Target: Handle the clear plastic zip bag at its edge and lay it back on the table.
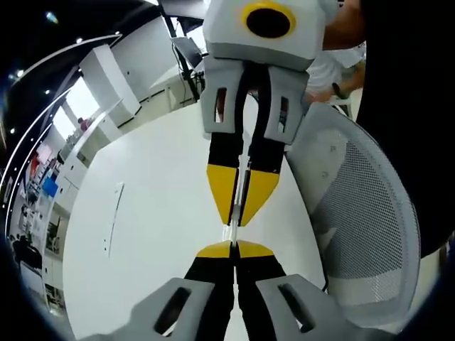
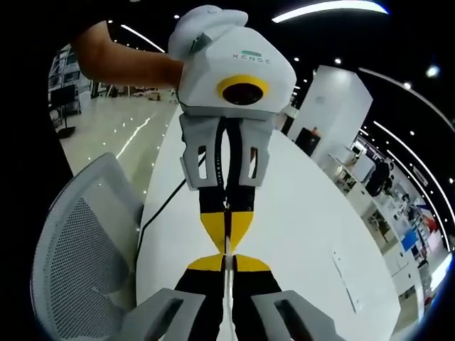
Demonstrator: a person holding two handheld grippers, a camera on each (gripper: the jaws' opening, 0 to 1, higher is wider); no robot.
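Two grippers facing tip to tip above the white table point(image 1: 142, 234) | left gripper point(image 1: 234, 250) and right gripper point(image 2: 227, 261) both pinching the clear zip bag point(image 1: 240, 202) edge-on, held over table | mesh chair point(image 1: 362, 234) sitting beside table | flat strip point(image 1: 114, 217) lying on table farther off

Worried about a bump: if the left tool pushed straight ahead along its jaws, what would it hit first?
Most likely the right tool, whose yellow tips face it almost tip to tip, both shut on the clear plastic zip bag edge between them. Depth is hard to judge.
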